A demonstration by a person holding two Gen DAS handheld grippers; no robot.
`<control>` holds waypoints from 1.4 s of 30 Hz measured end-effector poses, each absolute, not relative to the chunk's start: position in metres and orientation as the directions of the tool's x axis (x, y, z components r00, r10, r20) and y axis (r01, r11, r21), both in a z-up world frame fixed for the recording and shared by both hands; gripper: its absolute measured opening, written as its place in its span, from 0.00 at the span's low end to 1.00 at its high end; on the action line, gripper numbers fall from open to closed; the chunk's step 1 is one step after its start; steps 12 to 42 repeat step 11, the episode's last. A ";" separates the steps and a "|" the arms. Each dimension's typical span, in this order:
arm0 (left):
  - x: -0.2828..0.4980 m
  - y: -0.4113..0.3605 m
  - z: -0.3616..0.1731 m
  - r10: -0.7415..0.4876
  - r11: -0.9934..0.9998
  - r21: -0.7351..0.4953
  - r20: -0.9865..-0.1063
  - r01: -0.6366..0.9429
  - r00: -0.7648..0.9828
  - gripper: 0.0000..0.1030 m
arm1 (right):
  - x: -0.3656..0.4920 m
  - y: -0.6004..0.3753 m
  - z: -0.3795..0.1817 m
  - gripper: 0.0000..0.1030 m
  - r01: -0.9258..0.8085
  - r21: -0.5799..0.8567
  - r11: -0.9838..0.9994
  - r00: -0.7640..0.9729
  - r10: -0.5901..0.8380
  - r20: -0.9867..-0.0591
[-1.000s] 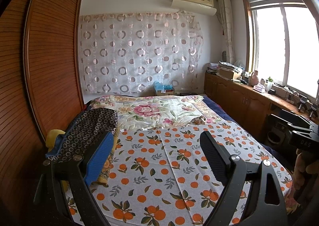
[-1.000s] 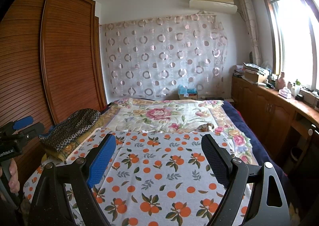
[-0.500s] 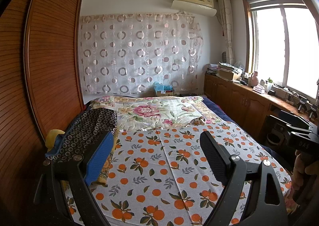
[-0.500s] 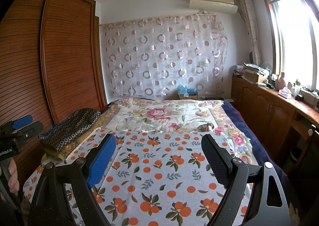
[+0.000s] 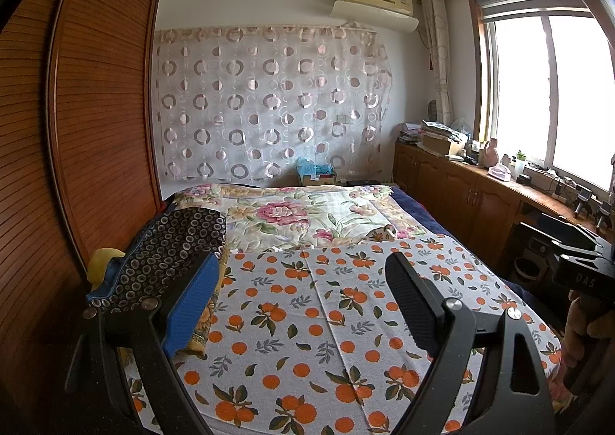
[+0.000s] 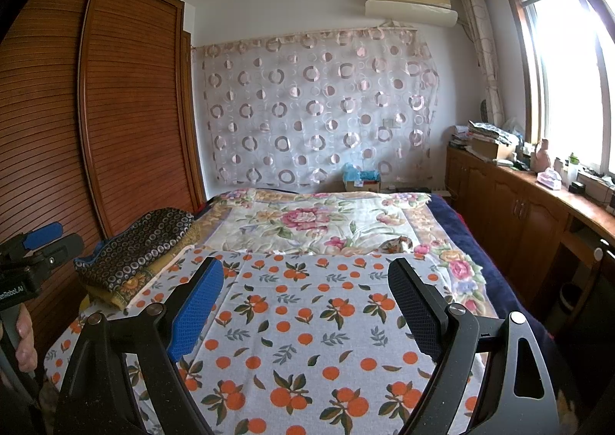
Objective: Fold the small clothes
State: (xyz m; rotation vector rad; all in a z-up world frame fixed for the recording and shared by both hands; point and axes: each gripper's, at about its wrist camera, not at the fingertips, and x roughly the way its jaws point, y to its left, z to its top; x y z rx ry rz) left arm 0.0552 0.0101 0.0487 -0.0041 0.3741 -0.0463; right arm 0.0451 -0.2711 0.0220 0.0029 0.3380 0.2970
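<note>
A small crumpled patterned cloth [image 5: 380,233] lies on the bed where the floral quilt meets the orange-print sheet [image 5: 307,319]; it also shows in the right wrist view [image 6: 398,244]. My left gripper [image 5: 303,300] is open and empty, held above the near part of the sheet. My right gripper [image 6: 307,304] is open and empty, also above the sheet. The right gripper's body shows at the right edge of the left wrist view [image 5: 576,273]. The left gripper's body shows at the left edge of the right wrist view [image 6: 34,258].
A dark ring-patterned pillow stack [image 5: 169,250] lies at the bed's left side, against the wooden wardrobe [image 5: 96,127]. A floral quilt [image 6: 319,219] covers the far half. A wooden cabinet counter [image 5: 480,196] with clutter runs along the right under the window.
</note>
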 end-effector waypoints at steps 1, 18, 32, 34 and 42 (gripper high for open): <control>0.055 0.010 0.049 -0.046 0.999 -0.013 -0.365 0.045 0.930 0.86 | 0.045 -0.272 0.022 0.86 -0.286 0.051 0.957 0.901 0.287 -0.326; 0.055 0.011 0.048 -0.047 0.999 -0.015 -0.365 0.045 0.930 0.86 | 0.045 -0.272 0.021 0.86 -0.289 0.051 0.956 0.900 0.289 -0.326; 0.055 0.011 0.048 -0.047 0.999 -0.015 -0.365 0.045 0.930 0.86 | 0.045 -0.272 0.021 0.86 -0.289 0.051 0.956 0.900 0.289 -0.326; 0.055 0.011 0.048 -0.047 0.999 -0.015 -0.365 0.045 0.930 0.86 | 0.045 -0.272 0.021 0.86 -0.289 0.051 0.956 0.900 0.289 -0.326; 0.055 0.011 0.048 -0.047 0.999 -0.015 -0.365 0.045 0.930 0.86 | 0.045 -0.272 0.021 0.86 -0.289 0.051 0.956 0.900 0.289 -0.326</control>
